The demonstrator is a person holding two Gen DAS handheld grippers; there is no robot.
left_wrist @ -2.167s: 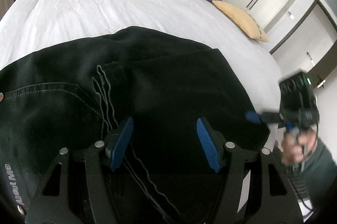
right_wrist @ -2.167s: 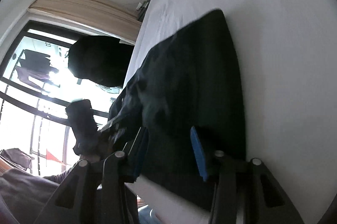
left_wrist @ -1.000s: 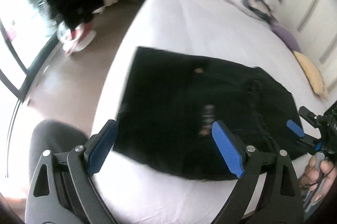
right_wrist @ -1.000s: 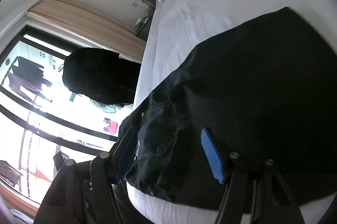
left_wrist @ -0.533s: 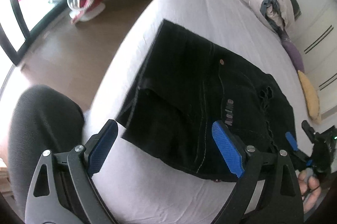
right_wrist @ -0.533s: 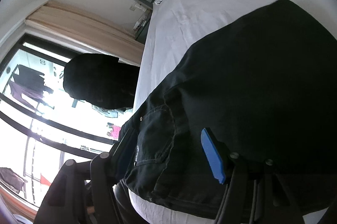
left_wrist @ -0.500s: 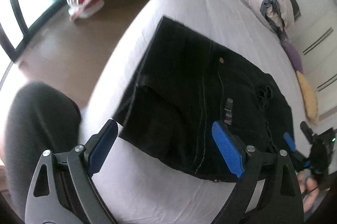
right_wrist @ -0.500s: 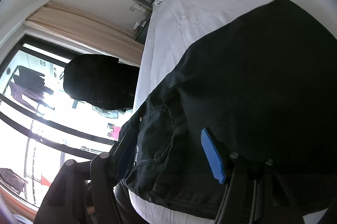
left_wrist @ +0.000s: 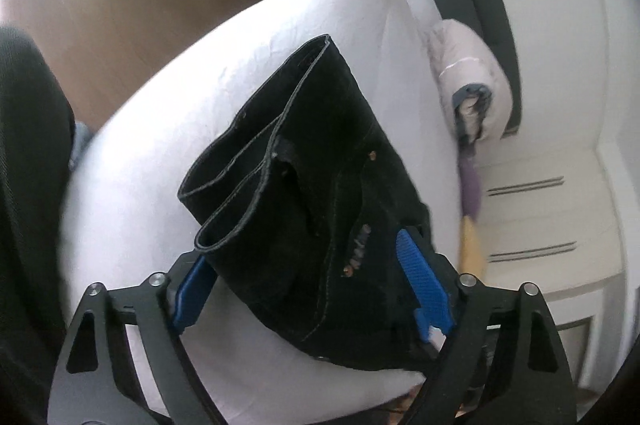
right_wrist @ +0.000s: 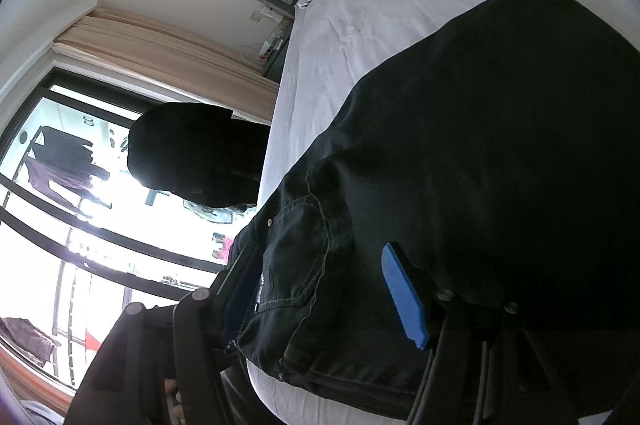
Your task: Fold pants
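The pants point(left_wrist: 320, 209), black denim with pale stitching, lie folded into a thick stack on the white bed point(left_wrist: 256, 37), near the edge where the person stands; in the left wrist view the long axis of the bundle runs from the near edge up and away toward the headboard side, with the layered open ends nearest the left gripper point(left_wrist: 312, 289) and at the far tip; the rivets and a small printed label face up

By my judgement the cloth is heavy for a garment, soft yet thick enough to hold a crease, not slippery and not fragile; stacked layers will tend to slide on each other, so a grip should pinch through all layers at a corner or along a doubled edge, not on the top sheet alone

The left gripper's jaws have just been closing a little, yet stand wide apart, straddling the near end of the bundle with no clear sign of the blue pads pressing it; the right gripper point(right_wrist: 324, 301) is likewise apart, its fingers either side of the pocket corner point(right_wrist: 296, 265) at the bed's edge; whether its far pad touches the cloth I cannot tell
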